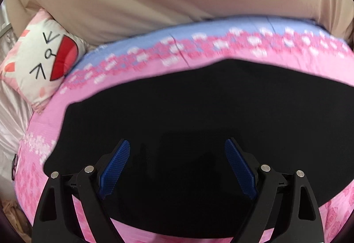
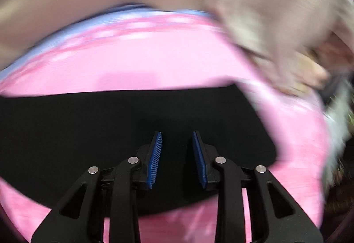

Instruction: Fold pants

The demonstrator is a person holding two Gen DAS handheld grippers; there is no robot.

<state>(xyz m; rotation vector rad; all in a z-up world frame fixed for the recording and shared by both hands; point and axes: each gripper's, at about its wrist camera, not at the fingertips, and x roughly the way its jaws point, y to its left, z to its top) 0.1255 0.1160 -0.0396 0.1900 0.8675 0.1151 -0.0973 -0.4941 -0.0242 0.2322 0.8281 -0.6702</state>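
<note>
The left gripper (image 1: 177, 167) hangs over the flat black fabric pants (image 1: 199, 114) with its blue ribbed pads (image 1: 115, 167) spread wide, nothing between them. The right gripper (image 2: 177, 159) holds its pads a narrow gap apart, also empty (its view is badly blurred). The pants (image 2: 110, 128) lie spread on a pink floral bedsheet (image 1: 199, 52), near a white cartoon-face cushion (image 1: 42, 61).

No readable text, label, brand or number showed in either view. The only marks were a drawn cartoon face on the pillow (image 1: 41, 61), with no letters among them.
</note>
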